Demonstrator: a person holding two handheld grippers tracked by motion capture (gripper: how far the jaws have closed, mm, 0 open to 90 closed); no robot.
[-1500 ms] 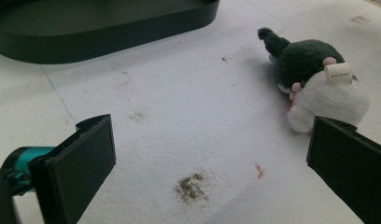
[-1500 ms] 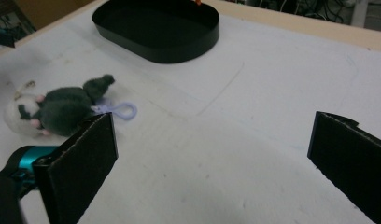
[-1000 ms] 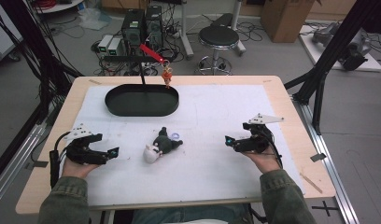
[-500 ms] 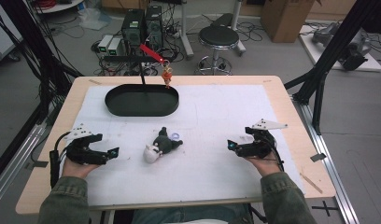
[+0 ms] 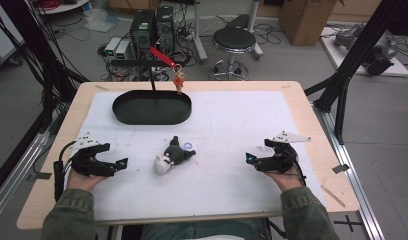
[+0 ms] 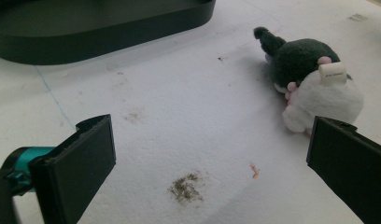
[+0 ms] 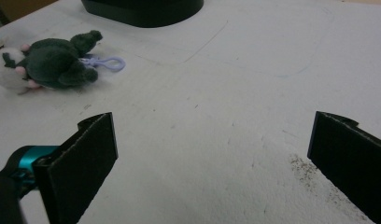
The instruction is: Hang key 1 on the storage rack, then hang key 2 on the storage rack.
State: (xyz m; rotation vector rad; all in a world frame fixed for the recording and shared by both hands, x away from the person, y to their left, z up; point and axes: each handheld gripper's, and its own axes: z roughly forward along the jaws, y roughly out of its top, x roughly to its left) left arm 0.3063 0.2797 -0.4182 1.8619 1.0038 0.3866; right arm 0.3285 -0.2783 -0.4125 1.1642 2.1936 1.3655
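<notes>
In the high view the plush toy (image 5: 173, 155) lies at the centre of the frame on the white table (image 5: 232, 130), below the black tray (image 5: 151, 107). The left gripper (image 5: 123, 163) rests at lower left and the right gripper (image 5: 249, 158) at lower right, each with jaws spread wide and empty, well apart from the toy.

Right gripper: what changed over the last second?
The right gripper slid slightly left and nearer the person, fingers open, holding nothing. The left gripper, plush toy and black tray stayed put.
</notes>
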